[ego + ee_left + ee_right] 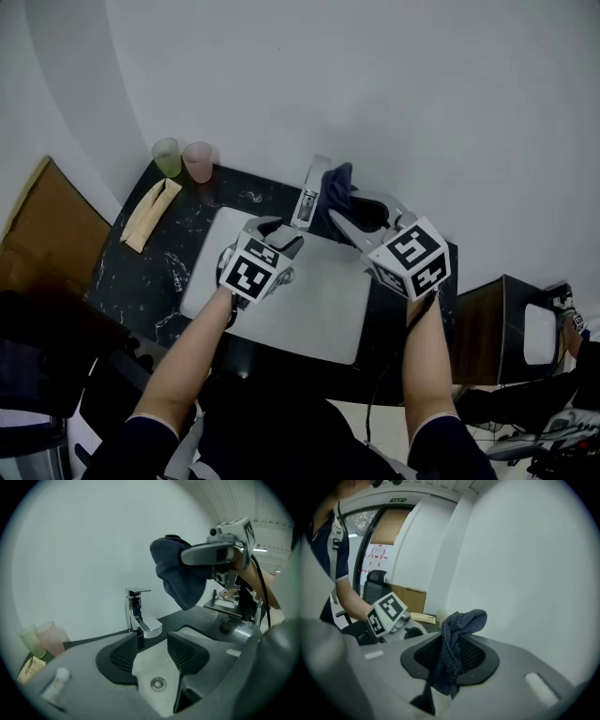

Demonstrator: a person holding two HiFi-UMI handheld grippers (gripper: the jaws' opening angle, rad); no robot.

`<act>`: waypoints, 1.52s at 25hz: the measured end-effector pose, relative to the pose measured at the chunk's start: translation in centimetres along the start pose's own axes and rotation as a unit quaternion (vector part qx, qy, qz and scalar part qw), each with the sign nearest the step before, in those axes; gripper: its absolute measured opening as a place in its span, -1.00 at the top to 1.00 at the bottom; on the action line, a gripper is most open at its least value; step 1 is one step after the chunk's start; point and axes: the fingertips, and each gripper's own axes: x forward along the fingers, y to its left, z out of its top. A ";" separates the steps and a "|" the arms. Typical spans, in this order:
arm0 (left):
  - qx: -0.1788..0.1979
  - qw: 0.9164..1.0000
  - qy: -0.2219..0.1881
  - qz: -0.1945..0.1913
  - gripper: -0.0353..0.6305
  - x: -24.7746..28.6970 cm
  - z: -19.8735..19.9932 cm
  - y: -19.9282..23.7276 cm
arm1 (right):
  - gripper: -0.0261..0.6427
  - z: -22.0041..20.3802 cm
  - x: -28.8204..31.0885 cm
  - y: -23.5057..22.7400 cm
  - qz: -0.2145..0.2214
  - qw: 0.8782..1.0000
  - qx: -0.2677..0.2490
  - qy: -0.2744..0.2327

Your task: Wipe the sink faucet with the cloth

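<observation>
Dark cloth (pixel 464 620) clamped in right gripper (pixel 452 645); left gripper (pixel 152 651) jaws apart, faucet (pixel 138 611) at its 12 o'clock. Print on green sign (pixel 397 500) illegible.

Your dark blue cloth (pixel 457 634) is bunched and crumpled, clamped between the jaws of your right gripper (pixel 451 651), in the air just right of the faucet (pixel 140 613). That faucet is chrome and square-bodied, with a flat lever and short spout, upright at the middle of the white sink's (pixel 323 309) back edge.
</observation>
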 end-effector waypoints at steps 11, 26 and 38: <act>0.022 0.997 0.005 -0.079 0.28 2.5 0.2 -0.6 | 0.63 -1.7 8.7 -3.8 0.022 0.991 -0.017 0.127; 0.024 0.994 0.004 -0.103 0.28 2.7 0.0 -0.5 | 0.63 -4.7 7.8 -10.2 -0.110 0.981 0.072 0.139; 0.016 0.993 0.011 -0.116 0.29 2.4 -0.6 -0.6 | 0.63 -8.8 4.7 -0.2 -0.061 0.978 0.147 0.131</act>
